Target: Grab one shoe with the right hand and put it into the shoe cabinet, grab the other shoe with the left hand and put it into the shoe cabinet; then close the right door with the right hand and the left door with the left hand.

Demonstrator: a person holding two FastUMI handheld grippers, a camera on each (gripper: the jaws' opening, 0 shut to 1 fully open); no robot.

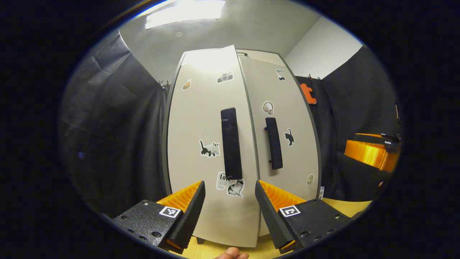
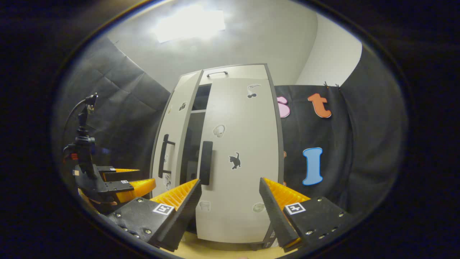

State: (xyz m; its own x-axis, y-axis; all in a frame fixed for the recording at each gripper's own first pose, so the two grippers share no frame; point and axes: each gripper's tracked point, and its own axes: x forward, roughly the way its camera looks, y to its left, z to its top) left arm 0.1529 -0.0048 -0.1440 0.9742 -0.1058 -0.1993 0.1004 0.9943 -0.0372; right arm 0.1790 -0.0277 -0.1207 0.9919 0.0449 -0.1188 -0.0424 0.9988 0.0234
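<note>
Left gripper [image 1: 230, 208] jaws apart, empty, facing left door [image 1: 208, 144], ajar. Right gripper [image 2: 230, 208] jaws apart, empty, before shut right door [image 2: 240, 158] of shoe cabinet [image 2: 235, 70]

Both views face cabinet [image 1: 215, 144] closely, seemingly.

We list, around the black cloth wall [image 2: 359, 144]: a grey ceiling [image 2: 258, 39] above it, carrying one bright rectangular light panel [image 2: 190, 23]; a white wall [image 2: 334, 57] rising behind the cloth's top edge; a pale wooden floor [image 1: 355, 207] below the cloth; small clips [image 2: 330, 85] pinning its upper hem.
</note>
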